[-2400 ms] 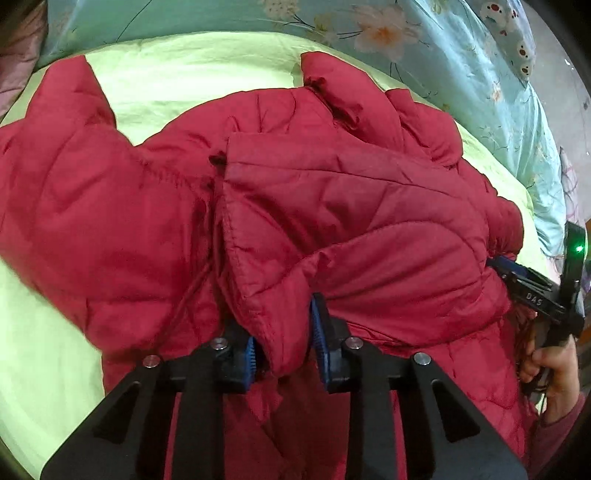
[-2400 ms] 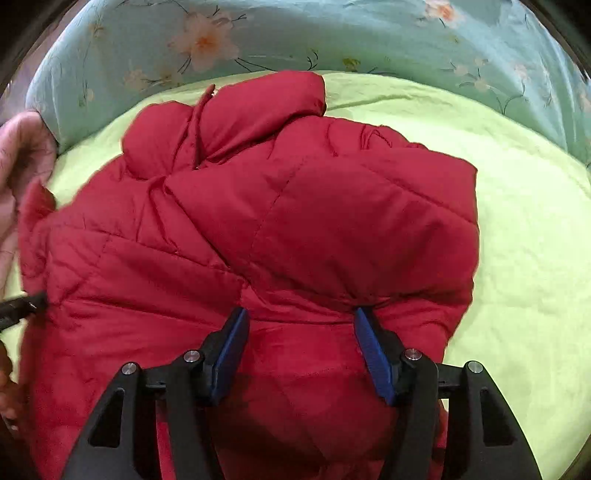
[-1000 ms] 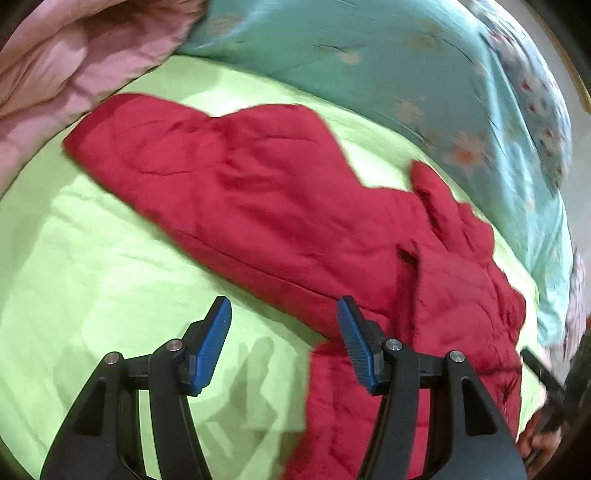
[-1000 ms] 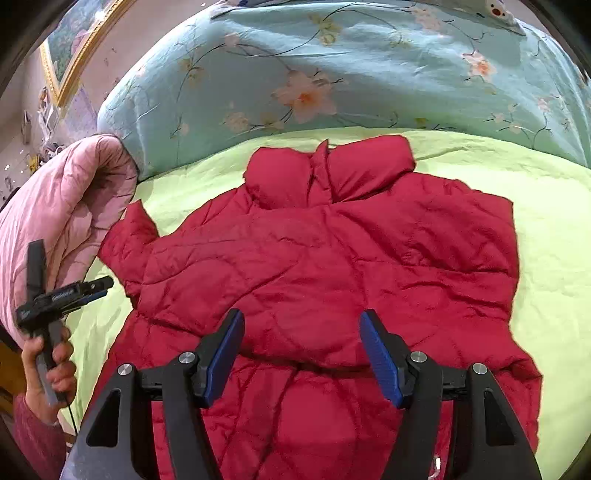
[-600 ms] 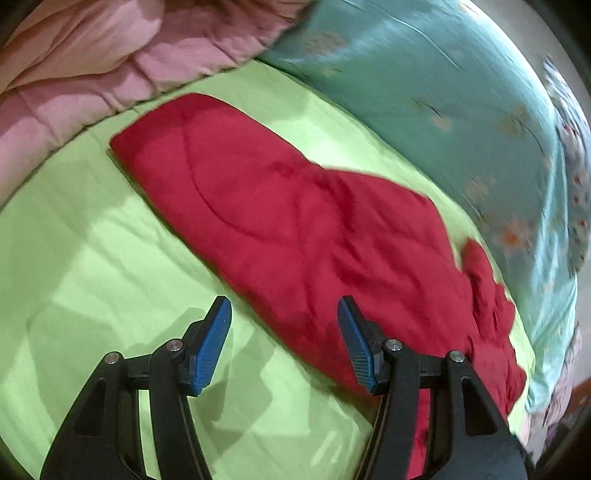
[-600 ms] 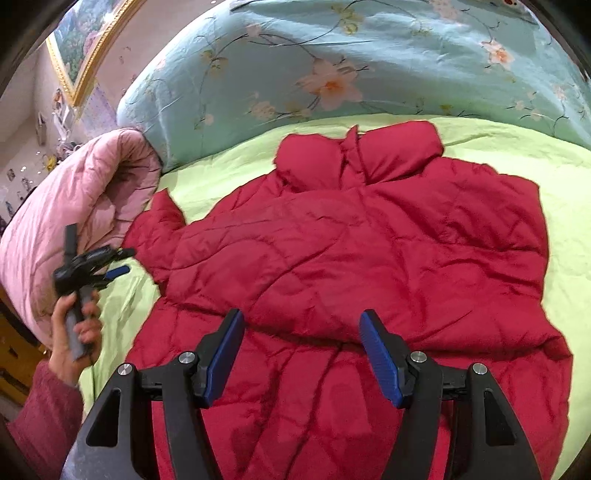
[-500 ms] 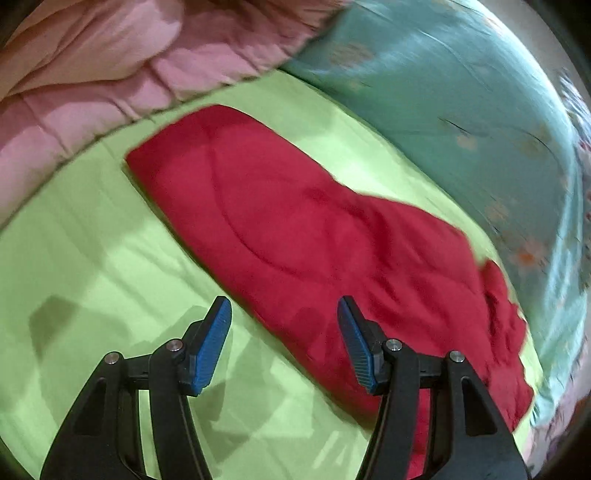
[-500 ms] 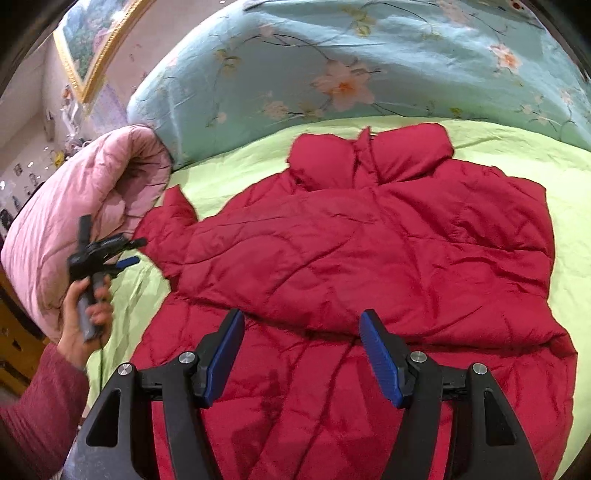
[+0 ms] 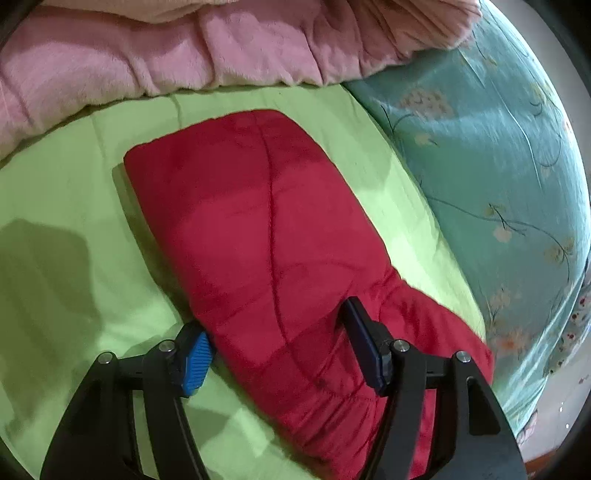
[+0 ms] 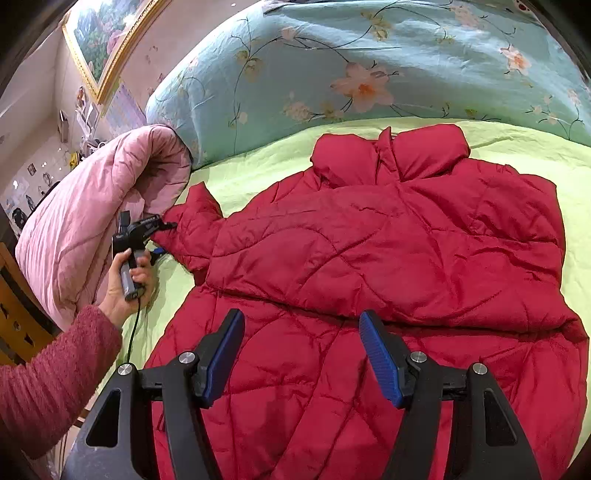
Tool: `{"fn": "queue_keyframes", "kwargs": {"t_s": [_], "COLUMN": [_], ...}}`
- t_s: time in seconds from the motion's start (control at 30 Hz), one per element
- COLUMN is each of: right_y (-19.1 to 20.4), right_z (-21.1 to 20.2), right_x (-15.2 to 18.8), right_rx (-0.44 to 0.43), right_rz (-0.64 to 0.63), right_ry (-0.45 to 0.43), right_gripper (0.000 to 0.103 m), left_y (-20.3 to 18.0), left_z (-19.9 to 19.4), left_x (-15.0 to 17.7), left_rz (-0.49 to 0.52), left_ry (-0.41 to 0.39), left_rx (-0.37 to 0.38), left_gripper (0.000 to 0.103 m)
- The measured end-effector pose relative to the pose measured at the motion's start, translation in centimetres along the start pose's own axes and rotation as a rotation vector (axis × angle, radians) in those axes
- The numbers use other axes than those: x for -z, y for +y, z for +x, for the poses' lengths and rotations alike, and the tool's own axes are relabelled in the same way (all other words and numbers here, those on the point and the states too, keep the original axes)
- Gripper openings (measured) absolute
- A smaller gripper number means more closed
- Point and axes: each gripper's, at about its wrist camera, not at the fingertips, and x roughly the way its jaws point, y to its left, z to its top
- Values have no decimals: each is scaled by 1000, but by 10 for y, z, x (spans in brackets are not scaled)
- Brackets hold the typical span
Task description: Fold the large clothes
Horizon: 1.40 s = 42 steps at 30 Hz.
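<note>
A red quilted jacket lies spread on the green bed sheet. The left gripper, jaws apart, straddles the outstretched sleeve; the right gripper hovers empty and agape. Best closing firmly near the cuff, then carrying the sleeve flat across the body.

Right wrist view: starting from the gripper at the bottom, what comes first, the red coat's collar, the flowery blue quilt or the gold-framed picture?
From the right gripper:
1. Coat collar, straight ahead, at the red coat's far end.
2. Blue floral quilt, behind the collar.
3. Framed picture, upper left wall, farthest.
</note>
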Motion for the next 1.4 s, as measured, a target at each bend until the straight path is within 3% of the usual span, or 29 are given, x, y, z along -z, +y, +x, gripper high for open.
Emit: {"fn": "queue_keyframes", "kwargs": {"t_s": [0.03,0.1,0.13,0.17,0.27,0.43,0.67,0.83,1.07,1.4], "right_y": [0,0,0,0,-2,-6,-13,-18,-29,-53], "right_z": [0,0,-1,-2,-6,-13,-18,-27,-40,-55], "right_x": [1,2,3,4,6,5,1,-2,1,4], "right_rx": [0,-1,0,2,5,1,-12,-17,-17,-4], "right_rz": [0,8,8,6,11,36,69,83,108,167], "right_ry": [2,8,8,8,4,-20,-32,-52,-69,-87], "right_gripper": [67,67,67,67,67,67,68,68,68,68], "left_y": [-3,-10,-14,-16,-28,-58,-90,-121,-163,-216], "left_z": [0,-2,-3,-5,-18,-61,-98,-123,-122,-136], "left_x": [0,1,1,3,7,29,58,92,138,199], "left_rz": [9,47,67,77,116,213,237,299,391,518], "left_ry": [-9,-35,-37,-37,-69,-144,-155,-137,-81,-35], "left_rx": [-10,-39,-40,-33,-25,51,174,215,233,318], "left_gripper": [65,48,31,20,12,10,10,10,9,8]}}
